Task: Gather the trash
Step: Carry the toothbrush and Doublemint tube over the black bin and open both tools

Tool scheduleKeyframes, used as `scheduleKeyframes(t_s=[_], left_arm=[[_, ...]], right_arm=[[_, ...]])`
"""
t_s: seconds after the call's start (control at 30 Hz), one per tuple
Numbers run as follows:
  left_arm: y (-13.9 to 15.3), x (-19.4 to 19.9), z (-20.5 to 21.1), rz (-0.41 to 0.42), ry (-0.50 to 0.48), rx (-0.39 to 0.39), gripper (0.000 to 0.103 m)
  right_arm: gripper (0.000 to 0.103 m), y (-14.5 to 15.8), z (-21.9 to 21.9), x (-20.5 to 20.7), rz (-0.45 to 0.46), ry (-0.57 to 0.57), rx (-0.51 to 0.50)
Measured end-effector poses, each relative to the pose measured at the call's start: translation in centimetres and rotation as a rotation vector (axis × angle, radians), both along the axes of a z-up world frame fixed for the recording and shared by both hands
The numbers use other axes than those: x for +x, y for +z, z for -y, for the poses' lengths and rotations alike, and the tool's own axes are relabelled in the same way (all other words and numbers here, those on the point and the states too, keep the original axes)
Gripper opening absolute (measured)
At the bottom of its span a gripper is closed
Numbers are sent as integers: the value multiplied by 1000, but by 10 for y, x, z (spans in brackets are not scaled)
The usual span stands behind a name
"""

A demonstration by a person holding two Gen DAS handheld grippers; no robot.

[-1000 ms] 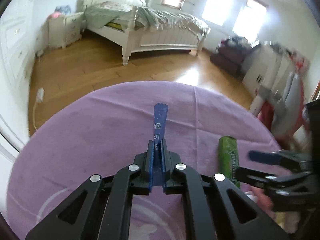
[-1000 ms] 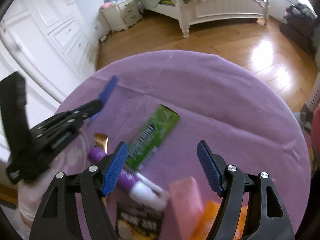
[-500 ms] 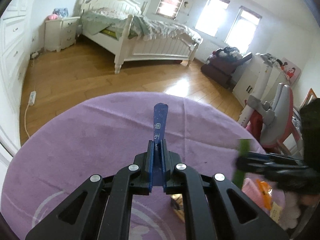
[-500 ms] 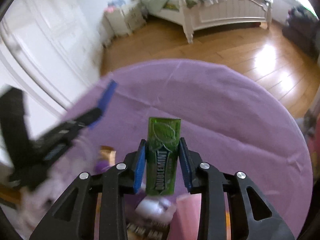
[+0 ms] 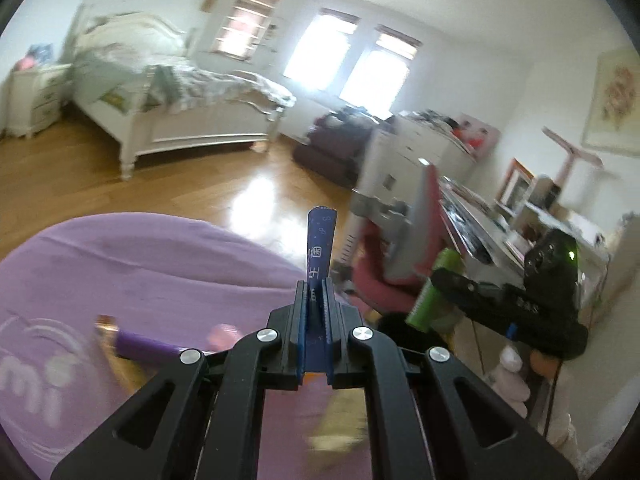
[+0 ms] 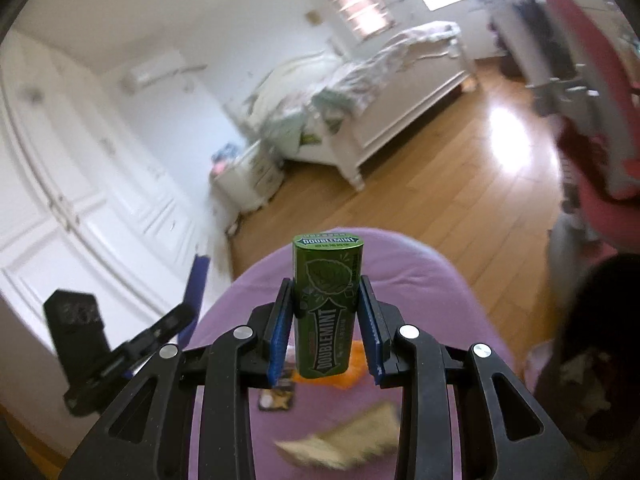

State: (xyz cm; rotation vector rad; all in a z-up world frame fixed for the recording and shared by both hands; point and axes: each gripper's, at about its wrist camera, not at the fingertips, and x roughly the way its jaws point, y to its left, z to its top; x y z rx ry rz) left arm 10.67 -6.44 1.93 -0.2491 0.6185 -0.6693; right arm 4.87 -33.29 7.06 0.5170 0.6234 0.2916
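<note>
Left tool (image 5: 314,312) pinches blue packet (image 5: 320,240); right tool (image 6: 326,320) clamps Doublemint tin (image 6: 326,304); wrappers (image 6: 344,440) litter purple tablecloth (image 6: 420,272).

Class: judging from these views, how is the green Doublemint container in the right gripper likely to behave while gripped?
The green Doublemint container looks rigid: its sides show no denting in the right gripper. Its glossy surface may be slippery. Standing tall above the pads, it might pivot if bumped.

Left tongs (image 5: 315,304) grip a sachet (image 5: 320,240); right tongs (image 6: 326,320) grip a tin (image 6: 327,304), both above the worktop (image 5: 140,272). A bed (image 5: 180,108) stands behind.
</note>
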Motion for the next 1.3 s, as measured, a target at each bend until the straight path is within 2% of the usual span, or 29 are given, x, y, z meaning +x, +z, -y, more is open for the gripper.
scheduleKeyframes(t_s=[0.2,0.43,0.7,0.93,1.17,1.3], left_arm=[[-6,-14,89,-25,-139,17,7],[-17,-20,187,-50,-287,28,7],[-52,-17,281,-111,-403,75,7],[-81,-18,319,-160,-455,129,7],[-98,-15,333,-191,-456,161,7],[-102,-10,344,-203,-438,198,11]], right_arm=[[32,-7,81,-45,13,-127,33],[32,-32,165,-98,-7,-289,39],[32,-64,239,-130,-47,-470,28],[32,-96,278,-126,-104,-522,60],[32,-109,279,-121,-134,-524,76],[32,-112,281,-119,-152,-540,82]])
